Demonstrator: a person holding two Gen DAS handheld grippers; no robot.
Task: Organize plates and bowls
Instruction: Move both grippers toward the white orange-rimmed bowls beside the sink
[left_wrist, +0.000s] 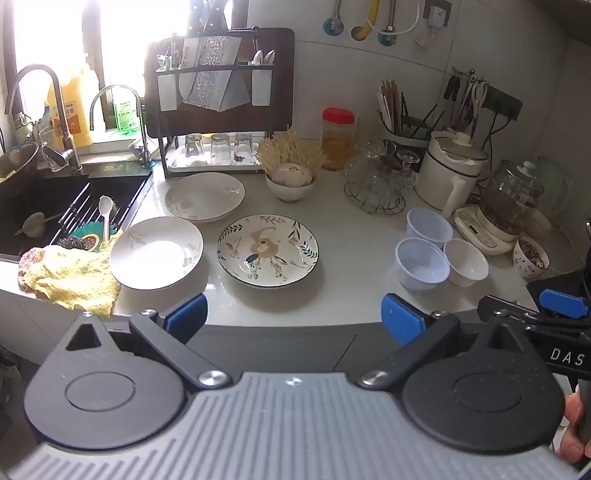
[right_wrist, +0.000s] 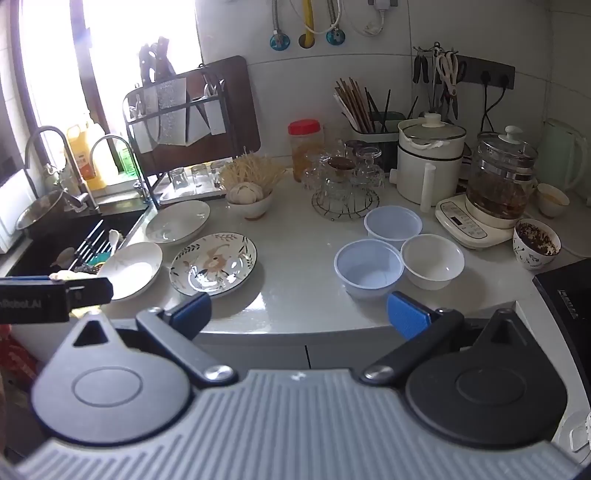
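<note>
Daylight is pouring in from the window (left_wrist: 66, 44) at eleven o'clock, blowing out to white glare in both views; the counter (right_wrist: 295, 258) is gleaming, plates are casting soft shadows toward five o'clock, and fisheye distortion is bending the edges, slightly soft throughout

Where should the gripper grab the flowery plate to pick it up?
Probably by its near rim. The flowery plate lies flat on the counter, so only its raised edge gives the fingers something to pinch. Its near side faces the open left gripper with nothing between, while a white plate sits close on its left.
</note>
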